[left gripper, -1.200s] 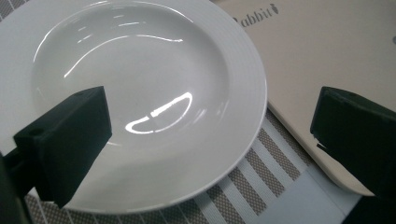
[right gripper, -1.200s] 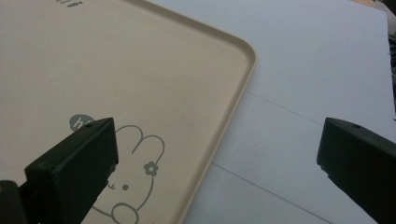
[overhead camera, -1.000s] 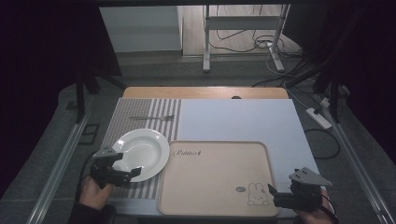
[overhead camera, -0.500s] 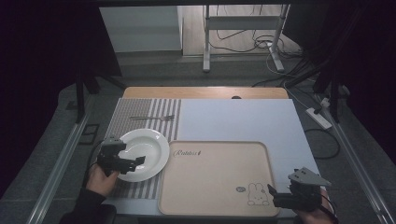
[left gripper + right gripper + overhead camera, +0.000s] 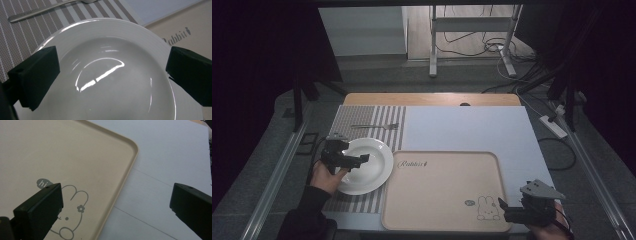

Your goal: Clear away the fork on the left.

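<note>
The left tool point(image 5: 112, 75) hangs wide open over the white plate point(image 5: 110, 75), gripping nothing.

Dim overhead – sharp (plate point(image 5: 110, 75) glare).

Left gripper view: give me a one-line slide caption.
Open left hand-held gripper poised over the white plate on the striped placemat, fork beyond.

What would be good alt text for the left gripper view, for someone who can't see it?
A white, glossy deep plate seen close from above, framed by the left gripper's two open black jaws, which hold nothing. The plate rests on a grey striped placemat; a fork lies beyond it, and a beige tray printed with "Rabbit" sits at right.
</note>
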`<act>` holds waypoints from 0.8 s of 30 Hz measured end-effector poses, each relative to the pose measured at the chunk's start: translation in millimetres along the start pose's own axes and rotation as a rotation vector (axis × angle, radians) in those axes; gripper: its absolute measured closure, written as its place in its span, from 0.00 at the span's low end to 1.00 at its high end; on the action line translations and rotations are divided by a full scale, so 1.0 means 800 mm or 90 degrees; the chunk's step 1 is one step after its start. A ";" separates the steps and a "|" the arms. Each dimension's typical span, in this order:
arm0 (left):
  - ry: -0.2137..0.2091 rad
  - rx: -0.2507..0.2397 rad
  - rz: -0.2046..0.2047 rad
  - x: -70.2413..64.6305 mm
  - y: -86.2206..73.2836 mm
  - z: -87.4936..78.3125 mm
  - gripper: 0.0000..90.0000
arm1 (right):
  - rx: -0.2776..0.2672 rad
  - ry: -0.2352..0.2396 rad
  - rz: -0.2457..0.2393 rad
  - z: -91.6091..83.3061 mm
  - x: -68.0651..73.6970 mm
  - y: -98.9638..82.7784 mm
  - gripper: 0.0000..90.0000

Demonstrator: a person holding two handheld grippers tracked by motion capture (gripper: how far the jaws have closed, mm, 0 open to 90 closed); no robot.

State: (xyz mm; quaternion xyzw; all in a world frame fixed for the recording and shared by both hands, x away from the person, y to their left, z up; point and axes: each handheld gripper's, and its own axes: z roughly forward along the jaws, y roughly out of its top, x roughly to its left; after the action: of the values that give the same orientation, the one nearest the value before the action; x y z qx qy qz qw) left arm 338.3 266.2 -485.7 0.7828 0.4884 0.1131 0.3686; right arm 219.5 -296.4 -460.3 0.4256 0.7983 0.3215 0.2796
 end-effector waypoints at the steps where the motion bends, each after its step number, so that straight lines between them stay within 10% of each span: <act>1: -0.001 0.000 0.002 0.002 0.003 0.001 0.00 | 0.000 0.000 0.000 0.000 0.000 0.000 0.00; 24: 0.008 0.028 0.007 0.045 0.046 0.053 0.00 | 0.008 0.001 -0.007 0.001 0.001 0.000 0.00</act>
State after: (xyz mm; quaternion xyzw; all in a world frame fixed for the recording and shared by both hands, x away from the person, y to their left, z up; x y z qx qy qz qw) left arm 404.3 267.4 -496.7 0.7926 0.4887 0.1094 0.3477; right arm 219.9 -295.0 -460.9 0.4224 0.8029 0.3156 0.2780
